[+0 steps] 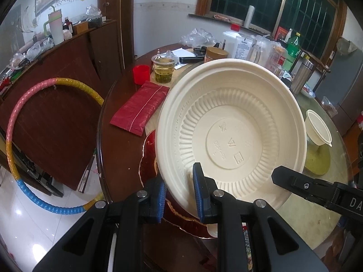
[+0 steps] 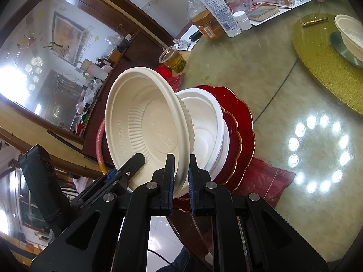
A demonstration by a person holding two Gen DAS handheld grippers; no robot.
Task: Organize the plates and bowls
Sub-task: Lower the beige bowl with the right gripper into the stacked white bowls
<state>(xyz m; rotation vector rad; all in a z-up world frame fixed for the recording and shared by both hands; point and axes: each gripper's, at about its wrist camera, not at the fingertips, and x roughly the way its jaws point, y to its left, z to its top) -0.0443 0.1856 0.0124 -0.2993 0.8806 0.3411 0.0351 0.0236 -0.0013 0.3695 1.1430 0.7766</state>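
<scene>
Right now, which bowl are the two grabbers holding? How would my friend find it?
Look at the round glass-topped table, near its edge where the red plates are stacked. Above them, the left gripper and right gripper pinch the big cream bowl. It alone is tilted in the air.

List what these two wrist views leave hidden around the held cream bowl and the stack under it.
- Stack of red plates: left wrist view, mostly covered by the cream bowl.
- White bowl in the stack: right wrist view, its inside blocked by the held bowl.
- Left tool and right tool: rim contact hidden behind the pads.
- Small bowl: right wrist view, cut off by the edge.
</scene>
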